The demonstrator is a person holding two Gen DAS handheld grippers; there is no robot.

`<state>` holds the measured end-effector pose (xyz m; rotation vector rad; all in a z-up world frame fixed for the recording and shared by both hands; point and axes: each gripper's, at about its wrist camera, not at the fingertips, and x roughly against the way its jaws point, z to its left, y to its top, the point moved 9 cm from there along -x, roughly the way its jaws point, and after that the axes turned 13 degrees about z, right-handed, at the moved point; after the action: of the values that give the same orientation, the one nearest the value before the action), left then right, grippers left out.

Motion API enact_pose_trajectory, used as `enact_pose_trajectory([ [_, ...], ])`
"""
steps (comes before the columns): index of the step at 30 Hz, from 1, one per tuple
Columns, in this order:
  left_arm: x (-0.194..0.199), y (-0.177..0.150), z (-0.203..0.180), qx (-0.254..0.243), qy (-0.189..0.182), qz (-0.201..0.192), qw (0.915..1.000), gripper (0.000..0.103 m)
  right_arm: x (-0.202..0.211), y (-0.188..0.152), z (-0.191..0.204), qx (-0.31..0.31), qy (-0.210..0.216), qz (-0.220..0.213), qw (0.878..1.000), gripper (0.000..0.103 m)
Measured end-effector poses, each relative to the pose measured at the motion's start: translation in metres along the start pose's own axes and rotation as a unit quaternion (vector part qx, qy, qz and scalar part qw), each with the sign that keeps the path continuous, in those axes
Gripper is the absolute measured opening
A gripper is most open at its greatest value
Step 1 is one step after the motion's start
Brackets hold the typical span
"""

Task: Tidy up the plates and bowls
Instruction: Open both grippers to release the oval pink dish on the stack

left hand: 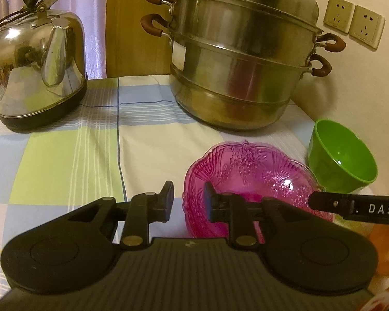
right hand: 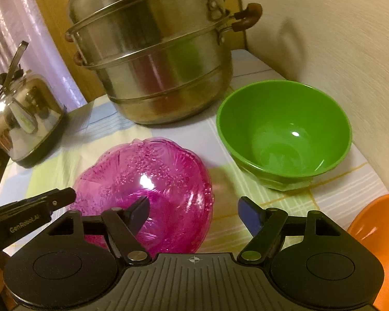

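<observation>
Left wrist: left gripper (left hand: pixel 188 199) narrowly parted astride pink bowl (left hand: pixel 249 181)'s near rim, thin, rigid, slippery plastic, grab rim; right wrist: right gripper (right hand: pixel 194 211) wide, empty, over pink bowl's right rim, green bowl (right hand: pixel 285 132) ahead-right.

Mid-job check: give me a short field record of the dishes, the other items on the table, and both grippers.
pink patterned glass dish: on the checked tablecloth, between both grippers
green plastic bowl: upright, empty, right of the pink dish
orange dish: only its edge shows, far right
steel steamer pot: behind the dishes
steel kettle: far left
left gripper: open, straddling the pink dish's rim
right gripper: open, one finger over the pink dish
</observation>
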<state>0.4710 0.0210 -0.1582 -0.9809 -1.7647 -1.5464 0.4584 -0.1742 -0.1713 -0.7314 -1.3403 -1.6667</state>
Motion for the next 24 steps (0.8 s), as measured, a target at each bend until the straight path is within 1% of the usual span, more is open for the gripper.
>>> enact_pose_trajectory([
  [15, 0.004, 0.0, -0.001, -0.004, -0.005, -0.004, 1.0, 0.021, 0.004, -0.002, 0.003, 0.002, 0.004, -0.002, 1.0, 0.075],
  [24, 0.018, 0.0, -0.003, -0.004, -0.01, -0.012, 0.9999, 0.022, 0.011, -0.001, 0.005, 0.003, 0.009, -0.007, 1.0, 0.075],
])
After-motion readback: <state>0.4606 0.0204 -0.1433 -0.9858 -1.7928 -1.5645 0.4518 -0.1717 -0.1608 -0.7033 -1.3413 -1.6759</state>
